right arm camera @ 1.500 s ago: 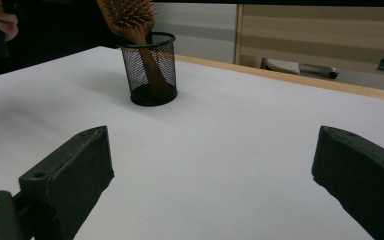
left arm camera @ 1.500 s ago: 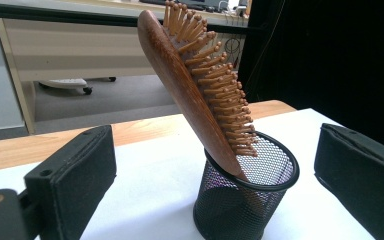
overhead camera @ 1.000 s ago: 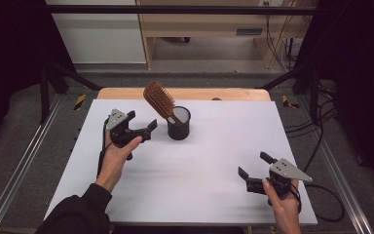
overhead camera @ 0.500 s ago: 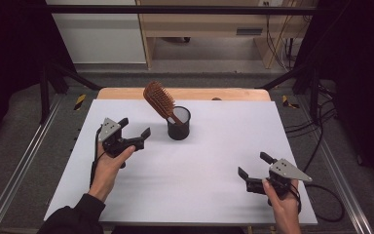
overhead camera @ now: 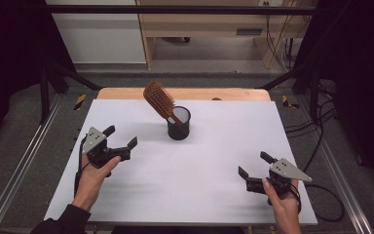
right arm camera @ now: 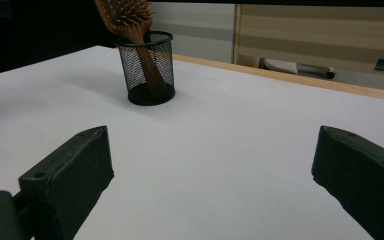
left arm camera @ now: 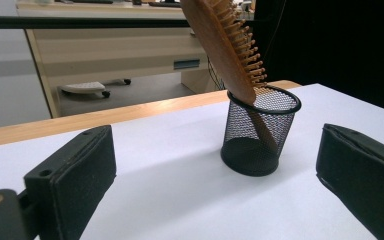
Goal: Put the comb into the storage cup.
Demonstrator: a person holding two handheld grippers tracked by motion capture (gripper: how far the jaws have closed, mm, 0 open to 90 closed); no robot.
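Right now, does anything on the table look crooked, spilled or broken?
Nothing is spilled or broken. The wooden hairbrush stands handle-down in the black mesh cup and leans strongly to one side, its head far over the rim. The cup itself stands upright.

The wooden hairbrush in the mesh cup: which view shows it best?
The high view: the whole hairbrush shows, leaning left in the mesh cup. The left gripper view shows it closer, with the top cut off. The right gripper view shows mostly the handle.

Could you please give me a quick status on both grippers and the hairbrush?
Left gripper open, empty. Right gripper open, empty. Hairbrush leaning handle-down in mesh cup. Nothing between grippers and cup.
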